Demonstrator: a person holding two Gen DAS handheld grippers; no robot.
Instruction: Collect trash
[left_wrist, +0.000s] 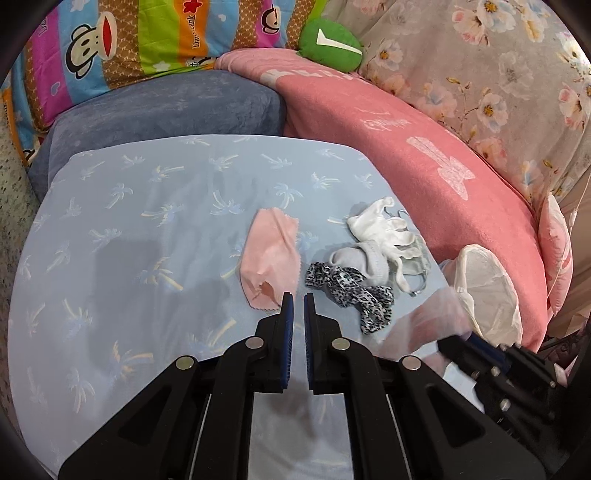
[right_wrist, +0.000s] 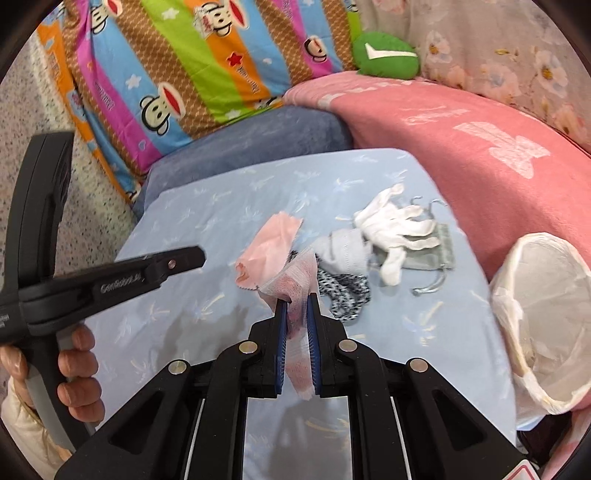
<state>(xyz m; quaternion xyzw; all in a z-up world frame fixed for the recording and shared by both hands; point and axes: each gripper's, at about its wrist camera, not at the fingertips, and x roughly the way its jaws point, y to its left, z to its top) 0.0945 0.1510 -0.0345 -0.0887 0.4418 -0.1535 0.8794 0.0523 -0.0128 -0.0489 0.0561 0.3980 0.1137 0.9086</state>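
On the pale blue palm-print sheet (right_wrist: 207, 221), the trash lay in a loose cluster: a pink cloth (left_wrist: 271, 254), a leopard-print scrap (left_wrist: 354, 291), a grey sock (left_wrist: 365, 260), a white glove (right_wrist: 391, 225) and a small grey drawstring pouch (right_wrist: 439, 251) under the glove's fingers. Just beside the cluster, against the pink blanket (right_wrist: 480, 155), a white-lined bin bag (right_wrist: 546, 295) stood open.

The right gripper (right_wrist: 297, 299) pinched a pink-and-white mesh wrapper (right_wrist: 295, 284) between its blue pads, the piece sticking out above the tips and trailing back between the jaws. The left gripper (left_wrist: 298, 297) had its jaws pressed nearly together with nothing between them, its tips hovering just past the lower edge of the pink cloth. A hand (right_wrist: 74, 373) gripped its handle in the right wrist view.

By the look of it, this was the carrying step: one piece was off the sheet and not yet in the bag. The next move would call for swinging the right gripper over the bag's open mouth and spreading its jaws only once the wrapper hung clear inside the rim, since so light a piece could catch on a pad or drift out.
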